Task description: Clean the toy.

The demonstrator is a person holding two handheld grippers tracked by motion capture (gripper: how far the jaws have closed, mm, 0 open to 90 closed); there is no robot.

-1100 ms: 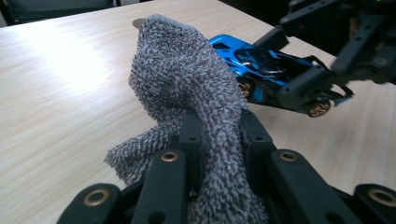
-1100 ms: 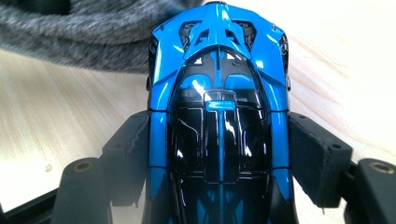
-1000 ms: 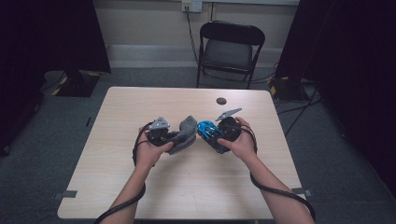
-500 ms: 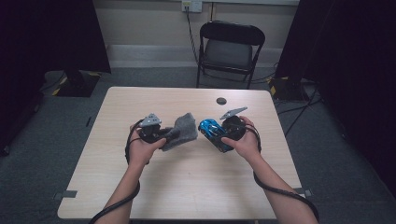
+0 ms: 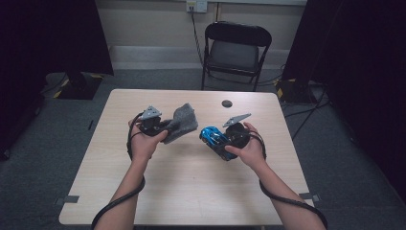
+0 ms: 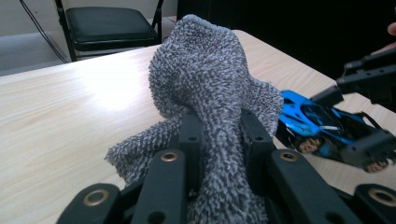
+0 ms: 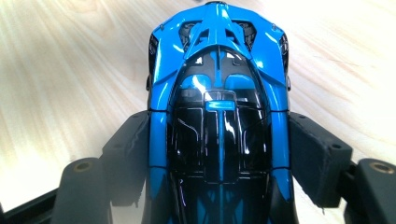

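A fuzzy grey cloth [image 5: 181,122] hangs bunched from my left gripper [image 5: 165,127], held above the left half of the table. In the left gripper view the cloth [image 6: 212,100] is pinched between the two black jaws and rises above them. My right gripper [image 5: 218,141] is shut on a shiny blue and black toy car [image 5: 212,137], held over the table's right half. In the right gripper view the car [image 7: 219,107] fills the gap between the jaws, whose pads press its two sides. Cloth and car are apart, with a short gap between them.
A small dark round cap [image 5: 227,103] lies near the far edge of the light wooden table [image 5: 191,191]. A black folding chair [image 5: 234,50] stands behind the table. Cables trail from both grippers along the person's forearms.
My left gripper has drawn the cloth leftward and slightly up, away from the car. The two were touching a second ago and now stand apart. The right gripper has kept still.
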